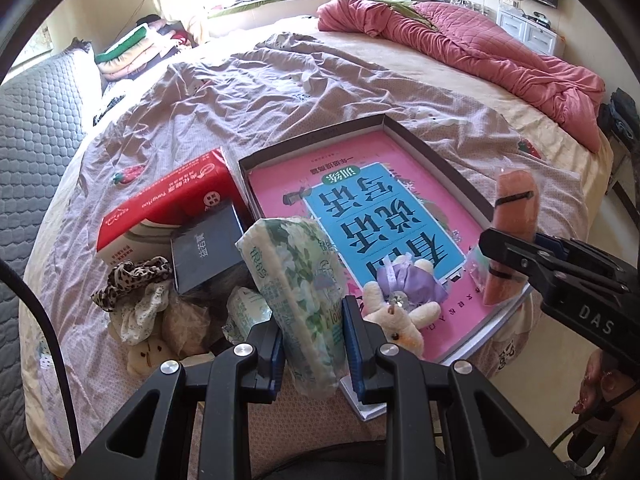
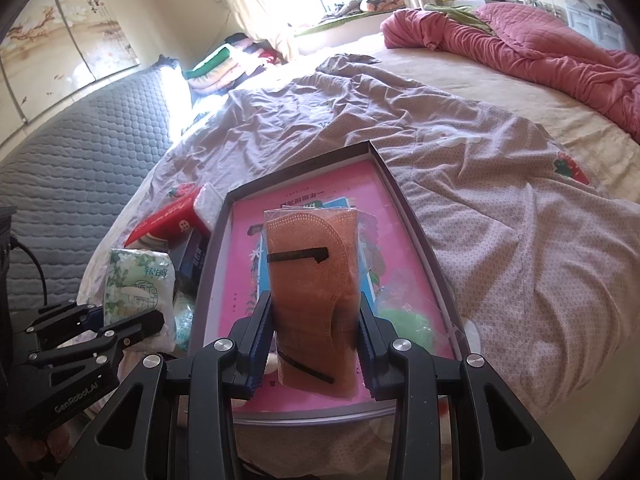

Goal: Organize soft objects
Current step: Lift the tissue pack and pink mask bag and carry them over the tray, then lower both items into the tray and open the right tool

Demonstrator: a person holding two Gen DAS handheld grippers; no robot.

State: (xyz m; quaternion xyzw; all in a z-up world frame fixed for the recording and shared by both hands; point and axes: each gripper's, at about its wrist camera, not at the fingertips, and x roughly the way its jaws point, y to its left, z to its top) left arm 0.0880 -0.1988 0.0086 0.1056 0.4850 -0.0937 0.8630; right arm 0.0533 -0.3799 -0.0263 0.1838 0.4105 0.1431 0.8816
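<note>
Left tool point(image 1: 314, 344) gripping floral tissue pack point(image 1: 296, 280), "DAS" on right tool point(image 1: 504, 256)

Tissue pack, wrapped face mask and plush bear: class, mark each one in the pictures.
tissue pack point(image 1: 304, 280), left wrist view, middle of its floral wrapper.
wrapped face mask point(image 2: 312, 296), right wrist view, centre of the orange mask.
plush bear point(image 1: 400, 312), left wrist view, its cream body.

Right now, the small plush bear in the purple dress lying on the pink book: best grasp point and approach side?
Grip the plush bear across its purple-dressed torso, coming straight down from above. It lies flat on the pink book, limbs splayed, so the torso is the thickest part. The left gripper is nearest, but it is shut on the tissue pack.
</note>
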